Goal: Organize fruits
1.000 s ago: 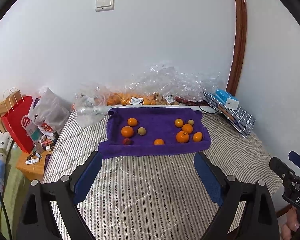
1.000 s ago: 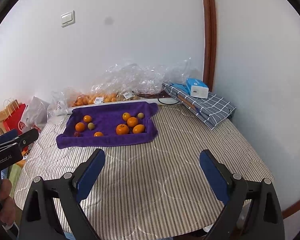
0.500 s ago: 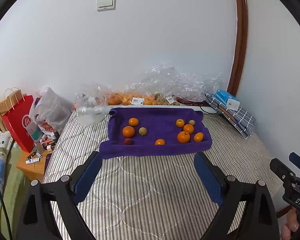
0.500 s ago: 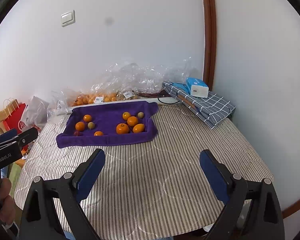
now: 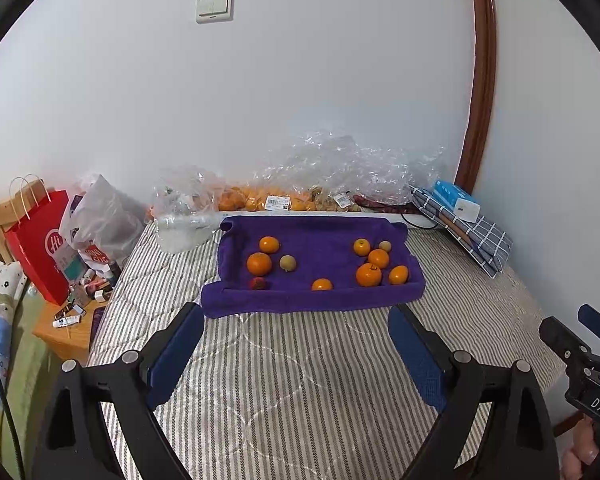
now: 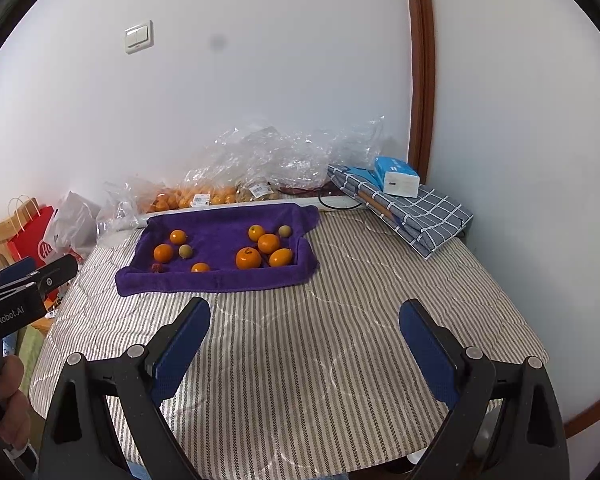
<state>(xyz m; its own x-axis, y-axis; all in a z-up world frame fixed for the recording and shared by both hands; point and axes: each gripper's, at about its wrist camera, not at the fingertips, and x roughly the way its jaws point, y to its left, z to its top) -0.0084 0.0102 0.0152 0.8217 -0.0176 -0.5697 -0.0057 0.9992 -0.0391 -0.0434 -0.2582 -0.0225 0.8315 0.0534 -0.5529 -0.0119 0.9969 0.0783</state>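
Note:
A purple towel (image 5: 320, 300) (image 6: 216, 280) with raised edges lies on the striped bed. On it sit several oranges, one at the left (image 5: 259, 263) (image 6: 163, 253) and one at the right (image 5: 368, 274) (image 6: 248, 258). Two greenish-brown fruits (image 5: 287, 263) (image 6: 185, 251) and a small red fruit (image 5: 257, 283) (image 6: 156, 267) lie among them. My left gripper (image 5: 296, 320) stands open just short of the towel's near edge, nothing between its blue pads. My right gripper (image 6: 305, 316) is open over bare bed, right of the towel's near corner.
Crumpled clear plastic bags (image 5: 340, 172) holding more oranges line the wall behind the towel. A folded checked cloth (image 6: 420, 212) with a blue-white box (image 6: 396, 176) lies at the back right. A red paper bag (image 5: 40, 244) and clutter stand on a bedside table left.

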